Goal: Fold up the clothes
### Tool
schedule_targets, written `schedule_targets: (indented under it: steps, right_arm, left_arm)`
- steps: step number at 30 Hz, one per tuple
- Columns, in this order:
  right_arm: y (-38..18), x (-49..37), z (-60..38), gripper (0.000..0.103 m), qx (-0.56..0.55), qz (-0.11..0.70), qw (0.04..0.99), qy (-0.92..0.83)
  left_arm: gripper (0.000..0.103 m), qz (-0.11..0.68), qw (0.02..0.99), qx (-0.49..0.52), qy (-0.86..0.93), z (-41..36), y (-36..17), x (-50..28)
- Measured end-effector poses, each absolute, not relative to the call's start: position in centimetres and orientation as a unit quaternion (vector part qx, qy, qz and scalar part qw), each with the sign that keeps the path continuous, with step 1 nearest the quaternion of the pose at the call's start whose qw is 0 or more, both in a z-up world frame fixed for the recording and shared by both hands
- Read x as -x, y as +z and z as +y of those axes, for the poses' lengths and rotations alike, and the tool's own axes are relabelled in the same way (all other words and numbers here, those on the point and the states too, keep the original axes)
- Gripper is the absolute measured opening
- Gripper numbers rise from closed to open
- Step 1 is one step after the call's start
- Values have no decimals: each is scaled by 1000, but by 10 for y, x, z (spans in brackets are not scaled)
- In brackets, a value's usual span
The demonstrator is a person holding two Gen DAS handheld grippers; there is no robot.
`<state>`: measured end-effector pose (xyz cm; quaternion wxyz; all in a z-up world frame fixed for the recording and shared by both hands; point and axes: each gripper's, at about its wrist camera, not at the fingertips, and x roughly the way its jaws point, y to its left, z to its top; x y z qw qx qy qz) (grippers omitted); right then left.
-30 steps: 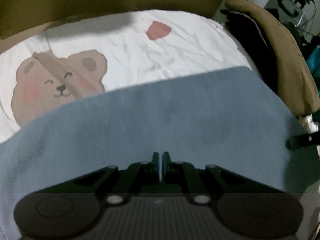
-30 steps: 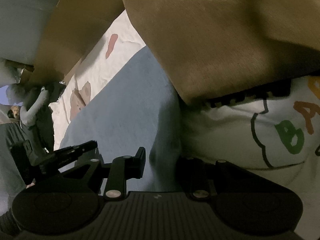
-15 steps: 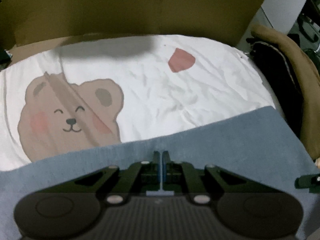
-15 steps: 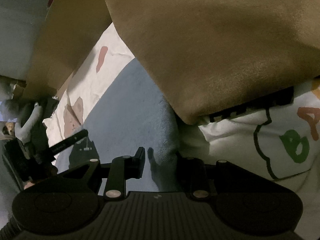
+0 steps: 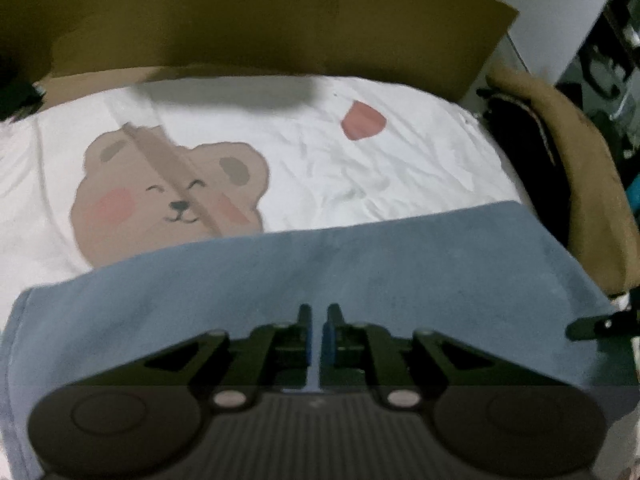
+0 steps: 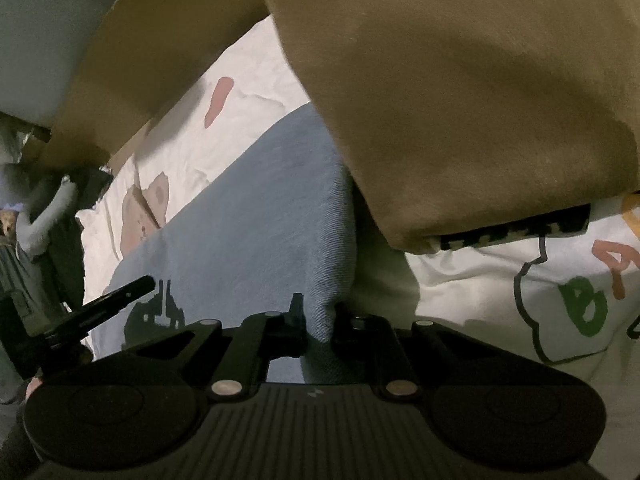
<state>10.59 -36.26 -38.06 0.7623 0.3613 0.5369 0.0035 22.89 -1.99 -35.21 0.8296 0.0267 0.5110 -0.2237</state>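
A blue garment (image 5: 360, 276) lies across a white sheet with a bear print (image 5: 168, 200). My left gripper (image 5: 319, 320) is shut on the near edge of the blue garment, pinching a thin fold. My right gripper (image 6: 318, 312) is shut on the blue garment's right edge (image 6: 256, 220), with the cloth bunched between its fingers. The left gripper's tip shows at the left of the right wrist view (image 6: 120, 292).
A brown cardboard panel (image 5: 260, 20) stands behind the sheet. A pile of clothes lies at the right: a tan garment (image 6: 460, 80) over a white printed one (image 6: 540, 300). The tan garment also shows in the left wrist view (image 5: 580, 184).
The right gripper closed onto the blue garment's edge. The far edge of the blue garment drew back toward me and then moved out again a little, exposing the bear print.
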Motion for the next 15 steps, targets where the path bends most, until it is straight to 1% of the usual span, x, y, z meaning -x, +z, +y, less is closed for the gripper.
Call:
schedule_targets:
  steps: [4, 8, 11, 15]
  right_arm:
    - [-363, -105, -356, 8, -359, 537, 763, 2]
    - [-342, -107, -347, 7, -354, 540, 764, 1]
    - [-328, -114, -337, 7, -348, 551, 759, -7]
    - [-311, -125, -321, 6, -305, 572, 761, 2]
  left_arm:
    - [9, 507, 834, -17, -216, -3, -339, -222]
    - [13, 493, 845, -6, -207, 16, -328, -220]
    - [14, 484, 852, 6, -198, 32, -321, -218]
    - [14, 481, 857, 33, -180, 52, -319, -215]
